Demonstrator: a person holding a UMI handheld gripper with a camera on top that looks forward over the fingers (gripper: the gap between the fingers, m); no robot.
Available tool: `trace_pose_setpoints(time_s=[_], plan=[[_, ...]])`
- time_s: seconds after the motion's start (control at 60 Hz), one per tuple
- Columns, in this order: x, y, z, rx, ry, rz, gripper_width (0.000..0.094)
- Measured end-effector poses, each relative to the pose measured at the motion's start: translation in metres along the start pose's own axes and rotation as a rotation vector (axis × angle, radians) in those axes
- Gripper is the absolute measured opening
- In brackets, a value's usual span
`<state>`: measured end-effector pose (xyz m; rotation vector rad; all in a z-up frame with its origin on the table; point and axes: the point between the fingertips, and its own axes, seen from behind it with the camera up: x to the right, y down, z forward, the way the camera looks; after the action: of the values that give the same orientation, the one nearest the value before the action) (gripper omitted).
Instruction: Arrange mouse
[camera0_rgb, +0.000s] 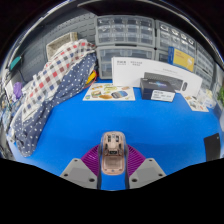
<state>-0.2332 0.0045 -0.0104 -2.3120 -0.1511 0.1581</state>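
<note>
A small beige-and-grey mouse (113, 150) sits between my two fingers, its nose pointing away from me. My gripper (113, 162) is shut on the mouse: both purple pads (93, 158) press against its sides. The mouse is over the near part of the blue table top (100, 120). Its underside is hidden, so I cannot tell whether it rests on the table or is held just above it.
A white carton (150, 72) stands at the far side of the table, with a leaflet (108, 93) in front of it. A plaid cloth (55, 75) drapes along the left. Clear drawer cabinets (125, 35) line the back. More papers (195, 100) lie at the right.
</note>
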Motion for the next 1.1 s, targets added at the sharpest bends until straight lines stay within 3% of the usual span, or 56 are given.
trace_pose_setpoints(time_s=[0.083,0.2,0.367,0.5,0.6,0.733,0.933,1.017,1.05,1.083,1.1], plan=[[0.010,-0.014,-0.017,0.014,-0.035,-0.016,0.0314],[0.058,-0.078,-0.082,0.153,-0.046,-0.045,0.0316],[0.177,-0.152,-0.186,0.335,0.027,-0.102,0.0316],[0.288,-0.159,-0.233,0.380,0.108,-0.111,0.0313],[0.362,-0.132,-0.233,0.349,0.151,-0.072,0.0314],[0.435,-0.056,-0.201,0.209,0.205,-0.028,0.0312],[0.459,0.050,-0.145,0.031,0.171,0.046,0.0311],[0.457,0.079,-0.129,0.000,0.145,0.078,0.0311],[0.457,0.089,-0.124,-0.016,0.141,0.073,0.0391],[0.457,0.084,-0.124,0.022,0.143,0.076,0.0330],[0.458,0.086,-0.123,0.020,0.144,0.085,0.0363]])
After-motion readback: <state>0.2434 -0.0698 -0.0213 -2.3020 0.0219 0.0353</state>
